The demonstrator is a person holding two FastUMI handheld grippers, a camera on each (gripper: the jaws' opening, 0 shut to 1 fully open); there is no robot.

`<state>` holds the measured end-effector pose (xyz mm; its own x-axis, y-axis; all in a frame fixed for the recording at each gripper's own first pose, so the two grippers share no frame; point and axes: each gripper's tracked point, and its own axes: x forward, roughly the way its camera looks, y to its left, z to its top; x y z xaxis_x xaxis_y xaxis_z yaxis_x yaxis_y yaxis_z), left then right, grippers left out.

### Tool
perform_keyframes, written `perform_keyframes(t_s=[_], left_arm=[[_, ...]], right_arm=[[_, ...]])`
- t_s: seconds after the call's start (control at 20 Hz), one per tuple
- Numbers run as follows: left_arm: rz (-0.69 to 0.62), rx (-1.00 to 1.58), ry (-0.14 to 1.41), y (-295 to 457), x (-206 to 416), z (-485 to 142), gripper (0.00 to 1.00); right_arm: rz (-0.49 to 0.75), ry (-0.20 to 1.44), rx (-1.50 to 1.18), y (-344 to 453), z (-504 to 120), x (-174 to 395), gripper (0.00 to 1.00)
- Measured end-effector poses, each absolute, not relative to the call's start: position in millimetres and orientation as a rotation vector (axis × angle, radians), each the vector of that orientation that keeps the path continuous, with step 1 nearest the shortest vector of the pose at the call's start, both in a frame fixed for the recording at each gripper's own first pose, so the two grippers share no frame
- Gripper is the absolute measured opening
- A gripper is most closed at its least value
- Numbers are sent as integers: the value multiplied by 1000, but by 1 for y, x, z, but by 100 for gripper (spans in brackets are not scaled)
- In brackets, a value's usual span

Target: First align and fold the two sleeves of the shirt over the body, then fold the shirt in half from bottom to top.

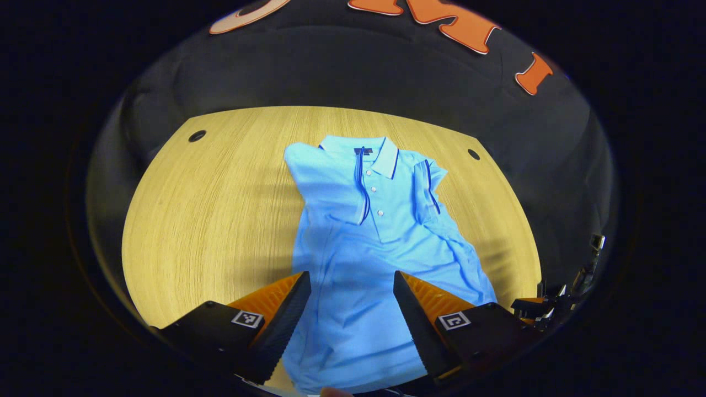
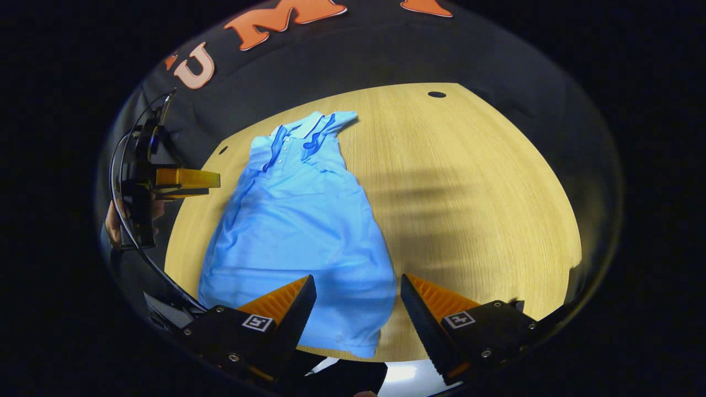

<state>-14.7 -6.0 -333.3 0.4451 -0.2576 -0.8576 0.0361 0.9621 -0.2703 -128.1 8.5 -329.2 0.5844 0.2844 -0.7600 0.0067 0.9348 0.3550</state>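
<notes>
We see a pale wood-grain counter (image 1: 220, 209) with round dark holes (image 1: 197, 135) near its far corners, set against the booth's black cloth wall (image 1: 342, 71). The blue shirt (image 1: 358, 248) lies flat at the centre of the left gripper view, collar (image 1: 380, 154) toward the top, both sleeves (image 1: 331, 187) folded over the body. In the right gripper view it sits left of centre. Our left tongs (image 1: 352, 309) stand released above the shirt's lower part. Our right tongs (image 2: 358, 309) are likewise spread apart over the hem's corner. The left tongs also appear at the left edge of the right gripper view, held by a hand (image 2: 113, 223).
</notes>
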Motion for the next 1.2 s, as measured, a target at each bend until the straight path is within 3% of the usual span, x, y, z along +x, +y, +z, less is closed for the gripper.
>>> perform_keyframes(t_s=[0.9, 1.1, 1.2], left_arm=[[-45, -131, 1244, 43, -233, -393, 99], [8, -124, 1242, 47, -247, -402, 99], [-1, -85, 1225, 42, -244, -403, 99]], right_arm=[[218, 1023, 132, 35, -377, -191, 93], [165, 997, 98, 25, -381, -190, 82], [127, 987, 67, 18, -383, -187, 65]])
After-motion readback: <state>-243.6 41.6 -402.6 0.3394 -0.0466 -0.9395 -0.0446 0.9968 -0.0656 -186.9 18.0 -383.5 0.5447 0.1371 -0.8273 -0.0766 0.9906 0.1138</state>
